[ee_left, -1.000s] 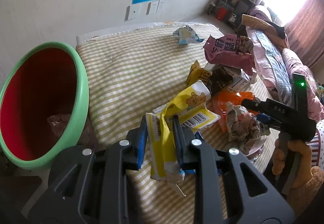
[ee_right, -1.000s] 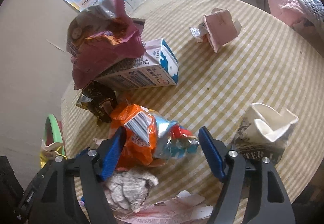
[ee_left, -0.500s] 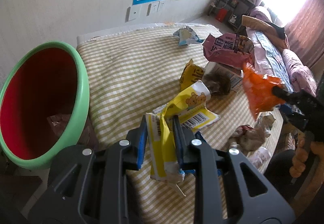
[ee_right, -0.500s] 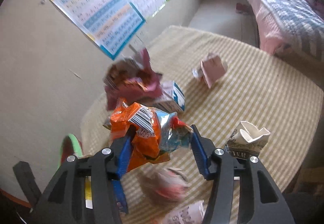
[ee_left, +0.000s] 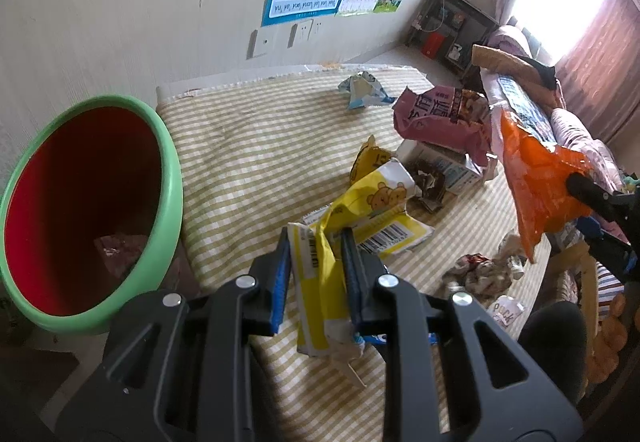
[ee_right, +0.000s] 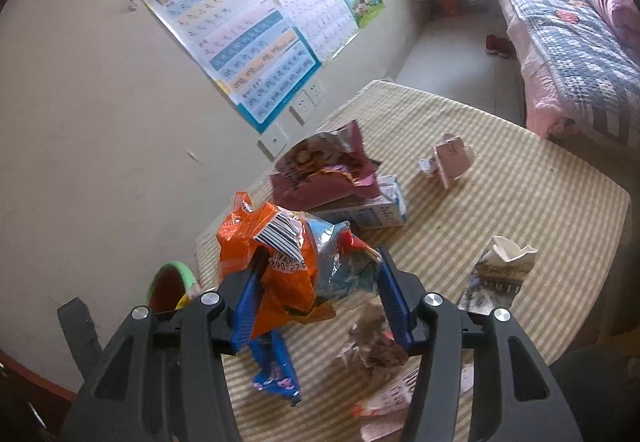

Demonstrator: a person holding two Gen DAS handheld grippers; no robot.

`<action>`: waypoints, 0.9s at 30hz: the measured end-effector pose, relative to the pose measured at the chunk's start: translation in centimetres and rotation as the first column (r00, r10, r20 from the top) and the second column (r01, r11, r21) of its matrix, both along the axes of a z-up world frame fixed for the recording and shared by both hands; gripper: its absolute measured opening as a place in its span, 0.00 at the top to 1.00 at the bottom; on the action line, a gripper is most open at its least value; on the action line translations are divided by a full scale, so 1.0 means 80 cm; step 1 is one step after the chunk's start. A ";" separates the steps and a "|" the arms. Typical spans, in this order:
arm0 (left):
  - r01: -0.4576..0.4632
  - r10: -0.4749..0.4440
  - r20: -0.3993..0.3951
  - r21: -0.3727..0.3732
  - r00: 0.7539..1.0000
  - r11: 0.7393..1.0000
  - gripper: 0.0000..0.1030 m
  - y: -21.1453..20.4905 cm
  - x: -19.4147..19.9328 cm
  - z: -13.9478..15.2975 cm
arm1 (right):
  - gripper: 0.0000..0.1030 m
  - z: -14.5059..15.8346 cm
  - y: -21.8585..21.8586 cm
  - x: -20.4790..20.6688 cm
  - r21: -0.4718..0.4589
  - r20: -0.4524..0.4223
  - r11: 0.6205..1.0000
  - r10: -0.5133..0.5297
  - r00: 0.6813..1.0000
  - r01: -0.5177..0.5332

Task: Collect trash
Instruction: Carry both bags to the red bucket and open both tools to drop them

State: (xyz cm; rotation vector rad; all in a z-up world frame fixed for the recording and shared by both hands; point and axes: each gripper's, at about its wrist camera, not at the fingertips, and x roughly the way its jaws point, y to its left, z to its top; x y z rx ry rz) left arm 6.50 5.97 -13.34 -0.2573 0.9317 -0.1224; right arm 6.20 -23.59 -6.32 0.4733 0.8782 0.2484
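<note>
Left gripper [ee_left: 316, 274]: clamped on yellow wrapper [ee_left: 320, 282], low over near edge of checked tablecloth [ee_left: 248, 150]. Right gripper [ee_right: 316, 294]: clamped on orange snack bag [ee_right: 276, 266], lifted clear of cloth; same bag hanging at right in left wrist view. Green-rimmed red bin [ee_left: 80, 210]: just off left edge of table, some refuse visible at bottom. On cloth, centre to far right: maroon snack bag [ee_right: 320, 170] resting on white-and-blue milk carton [ee_right: 372, 210]. Far side: small crumpled pink carton [ee_right: 452, 162], standing apart. Near right: crushed paper cup [ee_right: 500, 274]. Near edge: crumpled paper wad [ee_right: 372, 346] and blue wrapper [ee_right: 276, 366]. Wall behind: alphabet posters [ee_right: 256, 54].
</note>
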 end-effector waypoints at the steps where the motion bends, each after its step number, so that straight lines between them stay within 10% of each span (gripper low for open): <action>1: 0.000 0.000 0.003 0.000 1.000 1.000 0.77 0.000 -0.001 0.001 | 0.49 0.002 0.004 -0.002 -0.008 0.005 1.000 0.004 1.000 -0.004; 27: -0.054 0.056 0.042 -0.059 0.998 0.997 0.77 0.028 -0.011 0.014 | 0.49 0.016 0.059 -0.011 -0.067 0.016 0.994 0.089 0.996 -0.088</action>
